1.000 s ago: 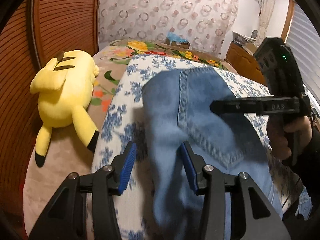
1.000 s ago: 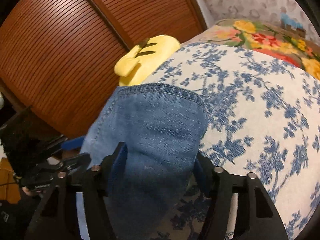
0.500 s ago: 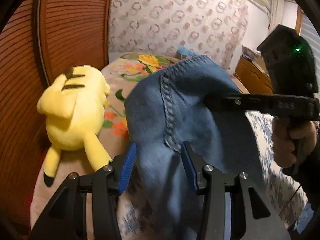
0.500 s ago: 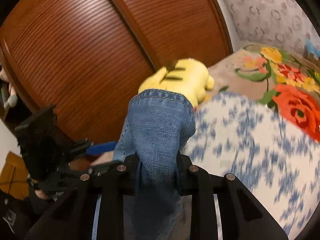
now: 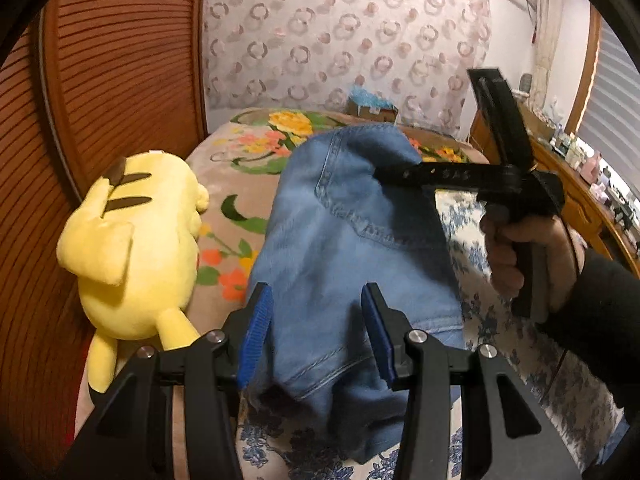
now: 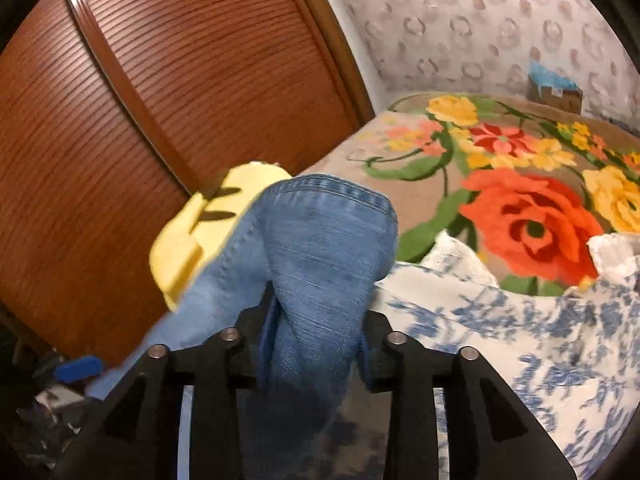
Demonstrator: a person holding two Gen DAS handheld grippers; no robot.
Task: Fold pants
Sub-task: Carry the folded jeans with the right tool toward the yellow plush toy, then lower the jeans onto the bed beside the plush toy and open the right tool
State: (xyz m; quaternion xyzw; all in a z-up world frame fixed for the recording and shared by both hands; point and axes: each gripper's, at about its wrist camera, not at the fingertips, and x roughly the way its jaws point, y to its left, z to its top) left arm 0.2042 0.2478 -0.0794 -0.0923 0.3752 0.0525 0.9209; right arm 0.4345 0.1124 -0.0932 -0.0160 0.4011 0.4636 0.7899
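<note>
Jeans (image 5: 344,248) bunched on bed (image 6: 540,320), clamped by right gripper (image 6: 316,344); left gripper (image 5: 316,332) fingers (image 5: 256,332) spread, straddling denim; yellow plush (image 5: 132,248) at 9 o'clock.

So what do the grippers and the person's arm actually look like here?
Both grippers, left gripper and right gripper, are matte black plastic with silver pivot screws and ribbed blue finger pads. The right hand is bare, above a black sleeve.

We are seeing the jeans (image 5: 352,248) lying on the bedsheet (image 5: 520,344), the plush toy (image 5: 132,248) sitting to their left, the wardrobe door (image 5: 120,60) standing behind it
</note>
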